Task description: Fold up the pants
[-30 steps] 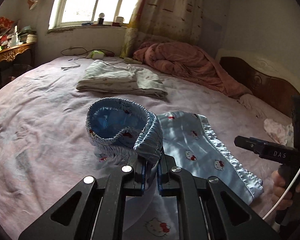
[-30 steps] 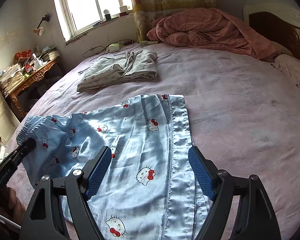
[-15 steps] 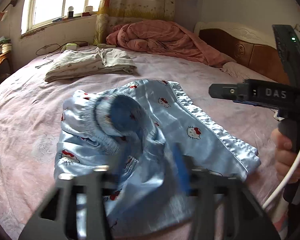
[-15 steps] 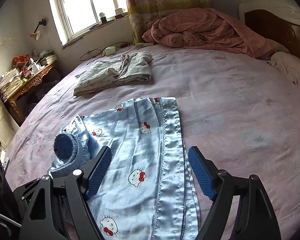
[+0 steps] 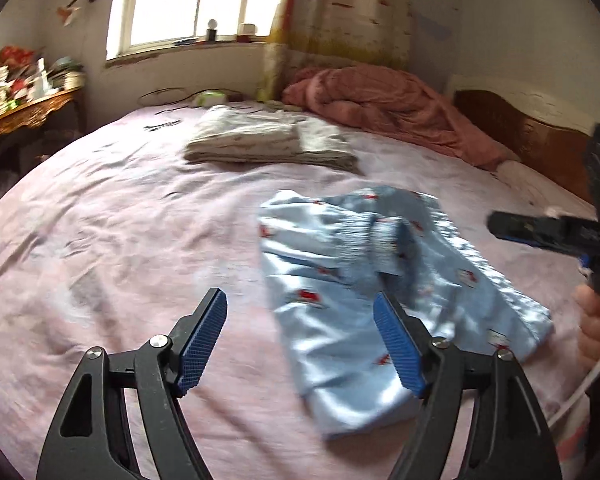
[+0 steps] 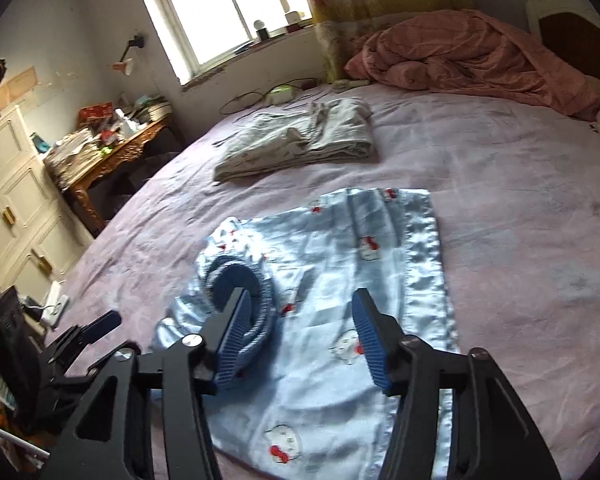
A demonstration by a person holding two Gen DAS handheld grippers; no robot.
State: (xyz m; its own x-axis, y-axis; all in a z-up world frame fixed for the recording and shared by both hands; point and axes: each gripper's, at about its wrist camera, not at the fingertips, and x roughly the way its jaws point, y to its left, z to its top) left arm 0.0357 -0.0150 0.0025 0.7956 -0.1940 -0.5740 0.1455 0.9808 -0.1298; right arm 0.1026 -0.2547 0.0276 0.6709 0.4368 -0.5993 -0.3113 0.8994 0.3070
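Light-blue satin pants with a cat print (image 6: 340,280) lie folded over on my pink bedsheet (image 6: 520,220), the gathered waistband (image 6: 240,284) bunched on top. My left gripper (image 5: 300,344) is spread wide with nothing in it, hovering beside the pants. My right gripper (image 6: 298,336) is closing above the fabric; its pads press nothing. A folded grey garment (image 6: 300,136) lies farther back.
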